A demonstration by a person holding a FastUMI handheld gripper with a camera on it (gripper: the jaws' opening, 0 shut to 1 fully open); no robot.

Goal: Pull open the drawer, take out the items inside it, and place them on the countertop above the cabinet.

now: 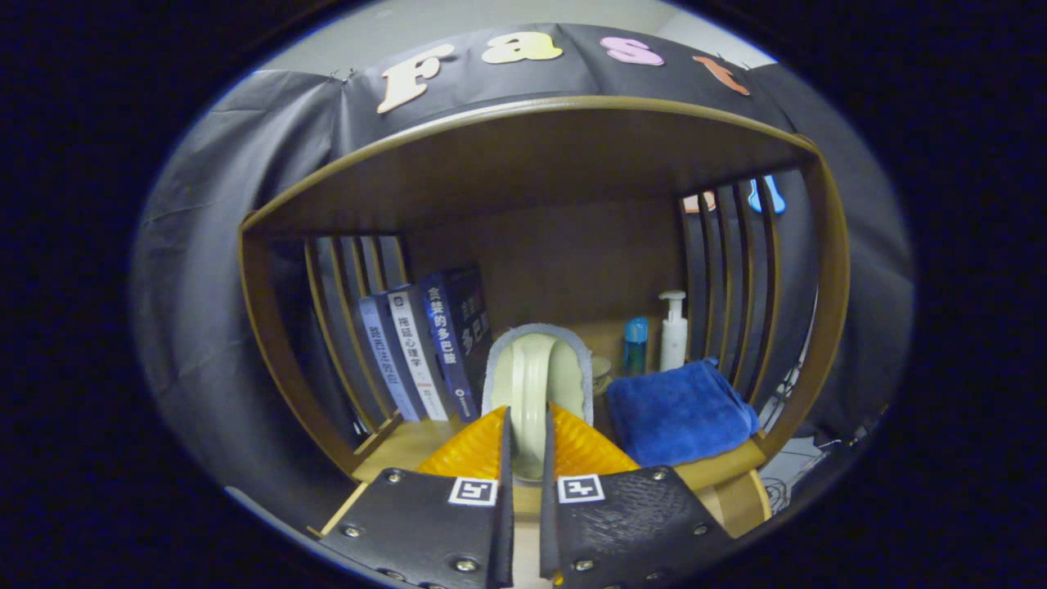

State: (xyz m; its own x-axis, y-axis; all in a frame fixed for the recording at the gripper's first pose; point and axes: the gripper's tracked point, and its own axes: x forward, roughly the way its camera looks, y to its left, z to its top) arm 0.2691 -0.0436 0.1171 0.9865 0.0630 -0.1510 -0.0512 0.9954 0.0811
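Gripper (524,425) clamps a slipper (536,372), seemingly.

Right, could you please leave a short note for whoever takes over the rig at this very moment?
Gripper: shut on a pale green item with a grey rim, one finger on each side.
Things: the green item is held upright just over the wooden countertop, between the books and the blue towel. Two bottles stand behind the towel.
Done: this item seems to have been brought up to the countertop.
Left: set it down on the bare wood ahead of the fingers, open, back out, then check the drawer for anything more.
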